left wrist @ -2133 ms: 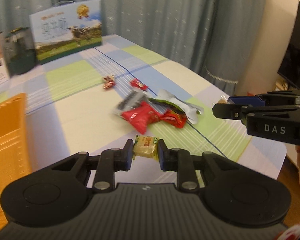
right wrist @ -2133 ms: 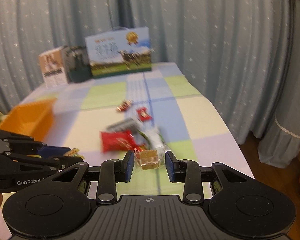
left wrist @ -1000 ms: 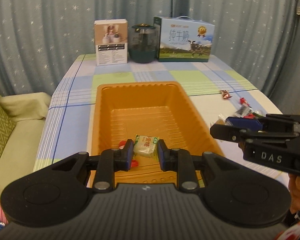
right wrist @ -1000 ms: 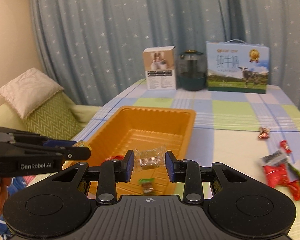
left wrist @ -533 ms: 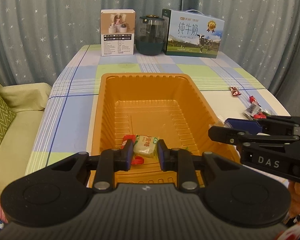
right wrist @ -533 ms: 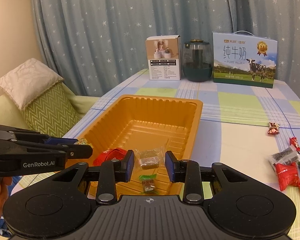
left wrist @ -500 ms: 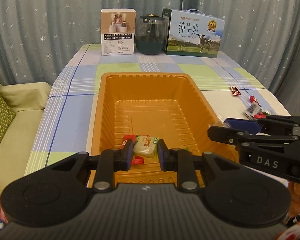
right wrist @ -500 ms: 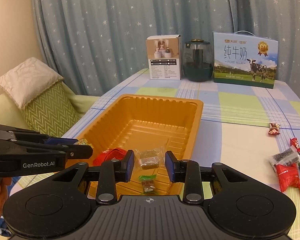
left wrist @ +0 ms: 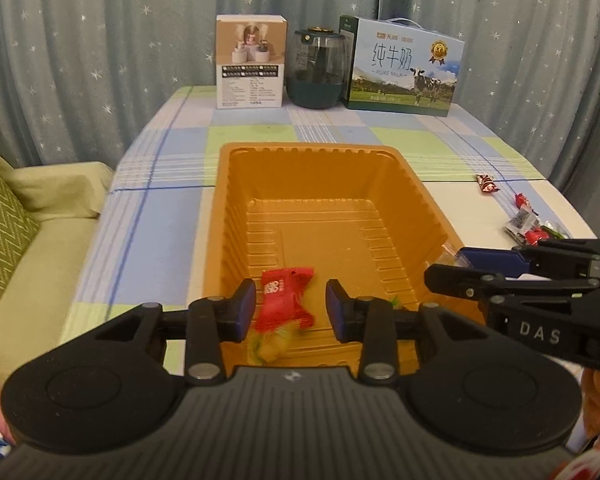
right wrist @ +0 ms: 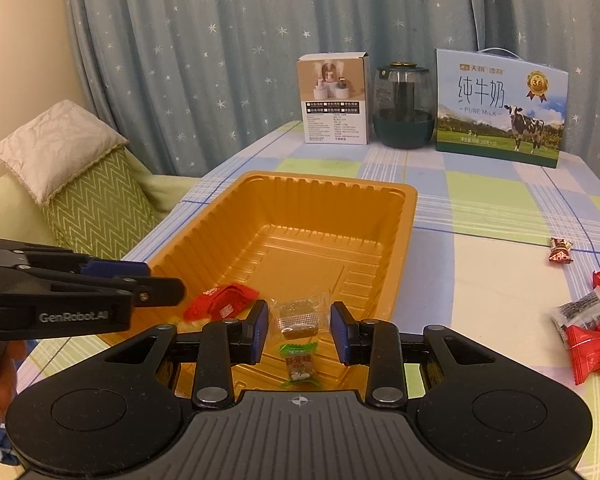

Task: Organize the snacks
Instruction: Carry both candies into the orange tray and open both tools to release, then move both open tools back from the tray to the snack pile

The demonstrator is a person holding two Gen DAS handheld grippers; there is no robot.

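**Both tongs over orange tray, near end**

Left tongs (left wrist: 291,307) spread wide, holding nothing; a blurred yellow candy (left wrist: 274,344) sits just below them beside a red packet (left wrist: 286,300). Right tongs (right wrist: 298,330) parted wide too, clear-wrapped brown candy (right wrist: 299,317) between the pads, contact unclear. Green-wrapped candy (right wrist: 299,362) lies near it in the orange tray (right wrist: 404,216). More snacks (right wrist: 584,328) lie far right on the checked tablecloth (right wrist: 492,200).
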